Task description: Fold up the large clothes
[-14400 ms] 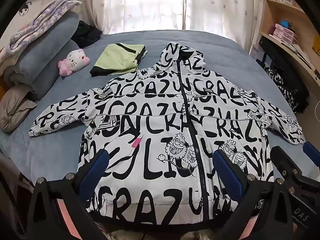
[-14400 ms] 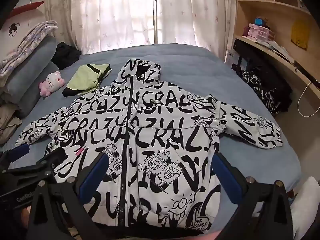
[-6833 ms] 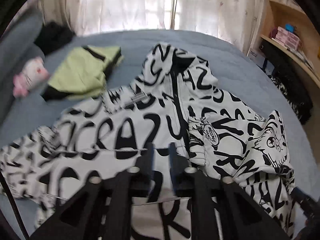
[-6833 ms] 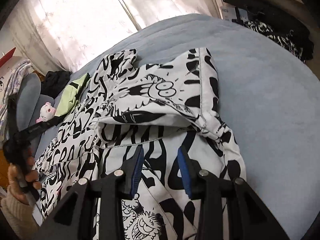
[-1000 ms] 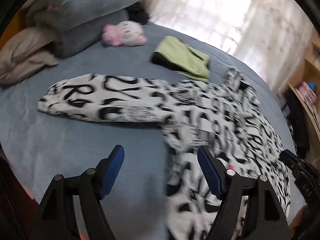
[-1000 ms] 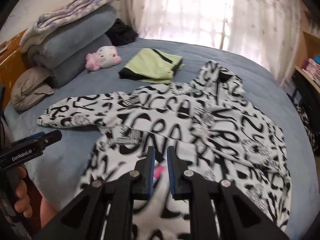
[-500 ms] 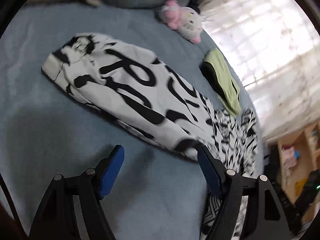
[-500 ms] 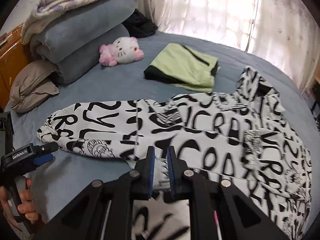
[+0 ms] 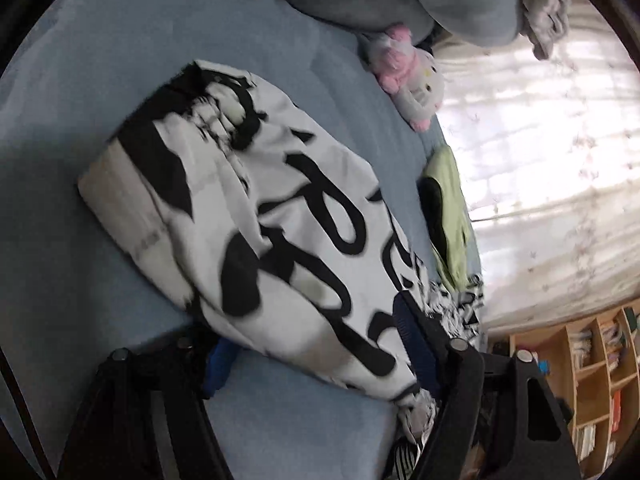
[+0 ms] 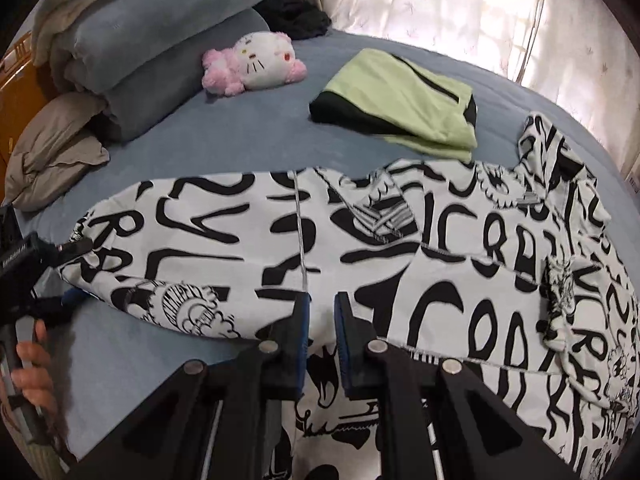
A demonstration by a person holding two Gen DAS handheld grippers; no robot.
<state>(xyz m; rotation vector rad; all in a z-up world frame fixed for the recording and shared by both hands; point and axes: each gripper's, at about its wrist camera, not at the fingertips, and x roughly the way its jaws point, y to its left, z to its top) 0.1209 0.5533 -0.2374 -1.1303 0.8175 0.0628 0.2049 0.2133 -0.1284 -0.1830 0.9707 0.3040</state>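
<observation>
Across the jacket (image 10: 460, 264), bold black letters spell "CRA".

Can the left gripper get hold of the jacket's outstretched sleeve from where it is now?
Probably yes. The left gripper already straddles the sleeve near its cuff, one finger on each side, jaws just closing in. The sleeve lies flat on the blue bedspread with nothing on it; the right gripper is up by the armpit.
</observation>
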